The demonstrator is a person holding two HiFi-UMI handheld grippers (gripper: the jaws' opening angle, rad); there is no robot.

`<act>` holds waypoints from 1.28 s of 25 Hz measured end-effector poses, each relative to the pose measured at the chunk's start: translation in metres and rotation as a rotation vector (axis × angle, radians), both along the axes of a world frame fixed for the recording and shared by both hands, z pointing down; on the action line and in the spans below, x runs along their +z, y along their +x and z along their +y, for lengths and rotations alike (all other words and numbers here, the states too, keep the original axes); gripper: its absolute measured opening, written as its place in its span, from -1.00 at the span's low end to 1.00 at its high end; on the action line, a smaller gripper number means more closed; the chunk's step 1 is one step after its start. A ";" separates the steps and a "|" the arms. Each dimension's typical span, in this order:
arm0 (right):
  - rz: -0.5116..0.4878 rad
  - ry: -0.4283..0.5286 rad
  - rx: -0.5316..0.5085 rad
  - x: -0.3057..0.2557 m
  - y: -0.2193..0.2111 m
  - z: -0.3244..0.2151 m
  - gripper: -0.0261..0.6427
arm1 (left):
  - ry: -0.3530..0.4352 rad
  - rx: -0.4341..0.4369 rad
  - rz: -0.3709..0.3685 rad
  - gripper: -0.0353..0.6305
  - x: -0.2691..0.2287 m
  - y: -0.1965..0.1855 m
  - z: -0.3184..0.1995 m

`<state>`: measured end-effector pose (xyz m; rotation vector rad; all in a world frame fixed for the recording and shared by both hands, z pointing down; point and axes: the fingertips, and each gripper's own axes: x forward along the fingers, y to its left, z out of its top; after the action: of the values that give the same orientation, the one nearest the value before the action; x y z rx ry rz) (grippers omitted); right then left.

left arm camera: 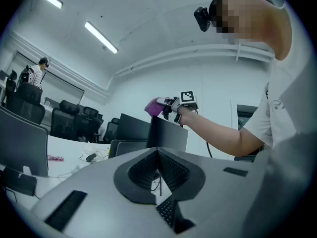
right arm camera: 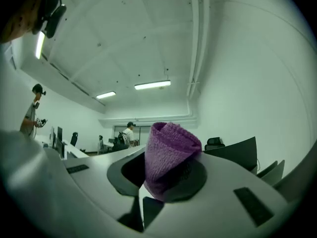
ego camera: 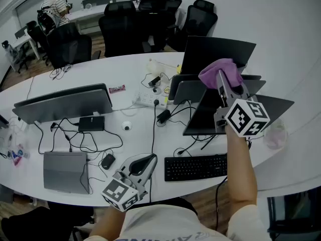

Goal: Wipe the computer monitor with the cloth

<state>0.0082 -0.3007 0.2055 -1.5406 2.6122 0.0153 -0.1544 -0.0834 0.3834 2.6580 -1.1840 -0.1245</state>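
The cloth [right arm camera: 171,150], purple and rolled into a thick bundle, is clamped between the jaws of the right tongs [right arm camera: 166,171]; its lower end is hidden between the pads, and only the rounded free end shows. Its long axis runs along the jaws, free end pointing away from the hand. In the head view the cloth [ego camera: 219,71] points toward the far side of the counter [ego camera: 100,77]; it sits at the tip of the right tongs [ego camera: 220,78], over the top edge of the monitor [ego camera: 200,117]. No view shows whether cloth and monitor touch. The marker cube [ego camera: 247,117] and the forearm [ego camera: 239,169] cover part of the panel; neighbouring monitors [ego camera: 218,51] overlap it, so its outline is hard to separate.

The left gripper view supplies the side elevation: the cloth [left arm camera: 154,106] is just above the upper edge of the dark monitor [left arm camera: 168,135]; the right tongs [left arm camera: 162,104] are raised at arm's length. The right gripper view shows nothing of the surface below the cloth; only ceiling, wall and the edge of a dark panel at right appear.

The left tongs [left arm camera: 158,168] are closed, jaws together with nothing between them. In the head view the left tongs [ego camera: 142,165] are low at the near edge of the counter, well apart from the monitor and near the keyboard [ego camera: 195,167]; the left gripper view shows only a corner of that keyboard between the jaw bodies.

A person [ego camera: 52,6] stands at the far back near black chairs [ego camera: 125,26]; both are small and lack detail.
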 end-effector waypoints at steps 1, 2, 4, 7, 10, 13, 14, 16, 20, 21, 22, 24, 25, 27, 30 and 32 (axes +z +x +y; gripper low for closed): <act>0.053 -0.006 -0.003 0.009 -0.004 0.000 -0.71 | 0.000 0.000 0.001 -0.86 0.000 0.000 0.000; 0.110 -0.009 -0.006 0.017 -0.009 0.002 -0.71 | 0.000 0.000 0.001 -0.86 0.000 -0.001 0.000; 0.216 -0.004 -0.012 0.033 -0.018 0.005 -0.71 | 0.000 0.001 0.002 -0.86 0.000 -0.002 -0.001; 0.321 0.005 -0.013 0.047 -0.025 0.009 -0.71 | -0.001 0.007 0.006 -0.87 0.002 -0.002 -0.002; 0.344 -0.002 -0.011 0.051 -0.025 0.010 -0.71 | 0.005 0.015 0.012 -0.86 0.000 -0.004 -0.003; 0.350 -0.002 -0.006 0.051 -0.025 0.011 -0.71 | 0.020 0.025 0.008 -0.86 -0.005 -0.005 -0.005; 0.354 -0.001 -0.007 0.051 -0.024 0.010 -0.71 | 0.025 0.025 0.005 -0.87 -0.007 -0.004 -0.006; 0.357 0.005 -0.016 0.051 -0.022 0.009 -0.71 | 0.034 0.015 -0.001 -0.86 -0.011 0.000 -0.008; 0.353 0.020 -0.043 0.051 -0.015 0.010 -0.71 | 0.047 -0.017 -0.018 -0.87 -0.018 0.015 -0.013; 0.359 0.024 -0.047 0.051 -0.012 0.010 -0.71 | 0.050 -0.028 -0.022 -0.87 -0.019 0.020 -0.015; 0.368 0.028 -0.051 0.052 -0.008 0.010 -0.71 | 0.053 -0.040 -0.023 -0.87 -0.021 0.026 -0.016; 0.383 0.035 -0.059 0.052 0.001 0.010 -0.72 | 0.061 -0.062 -0.026 -0.87 -0.024 0.036 -0.018; 0.384 0.036 -0.063 0.052 0.005 0.010 -0.71 | 0.065 -0.071 -0.030 -0.87 -0.026 0.042 -0.019; 0.378 0.033 -0.074 0.053 0.016 0.010 -0.72 | 0.073 -0.087 -0.036 -0.87 -0.031 0.053 -0.020; 0.373 0.030 -0.092 0.053 0.029 0.008 -0.71 | 0.085 -0.103 -0.044 -0.86 -0.038 0.069 -0.023; 0.380 0.033 -0.098 0.053 0.037 0.005 -0.71 | 0.092 -0.111 -0.051 -0.87 -0.043 0.078 -0.027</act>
<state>0.0455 -0.2955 0.2590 -1.5250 2.9512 0.3773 -0.0762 -0.1104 0.3409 2.6877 -1.3746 -0.1336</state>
